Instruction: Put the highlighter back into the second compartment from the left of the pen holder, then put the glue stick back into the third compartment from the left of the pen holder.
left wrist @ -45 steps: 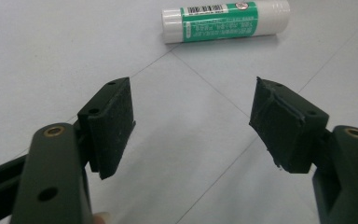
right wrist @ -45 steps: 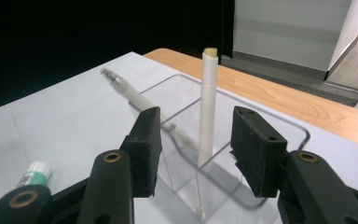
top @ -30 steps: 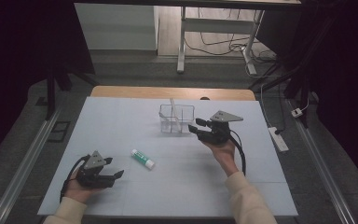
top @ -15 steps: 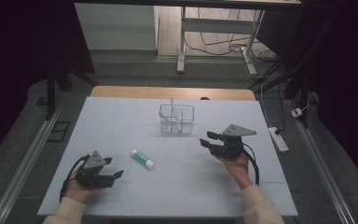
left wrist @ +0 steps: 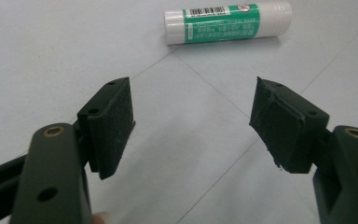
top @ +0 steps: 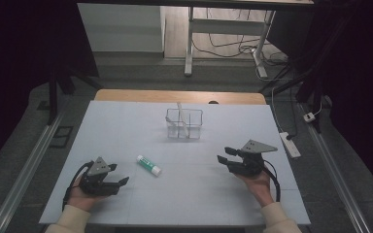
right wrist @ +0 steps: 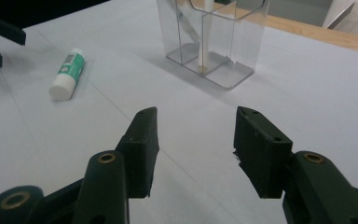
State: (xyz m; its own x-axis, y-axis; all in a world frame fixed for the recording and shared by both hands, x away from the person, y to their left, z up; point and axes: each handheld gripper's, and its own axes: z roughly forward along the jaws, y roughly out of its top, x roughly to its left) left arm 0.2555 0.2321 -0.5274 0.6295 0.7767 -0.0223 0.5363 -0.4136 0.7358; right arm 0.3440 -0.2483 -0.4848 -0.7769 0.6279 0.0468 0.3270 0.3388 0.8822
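Glue stick (top: 149, 165) between two grippers

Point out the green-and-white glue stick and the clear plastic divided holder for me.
Green-and-white glue stick (left wrist: 227, 22), left gripper view, on its green label.
Clear plastic divided holder (top: 184, 124), high view, on its front wall.

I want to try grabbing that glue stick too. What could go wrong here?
The glue stick is round and lies on its side, so it might roll away when the open left gripper nudges it. The clear organizer looks light and has a thin stick leaning inside; a bump could tip it.
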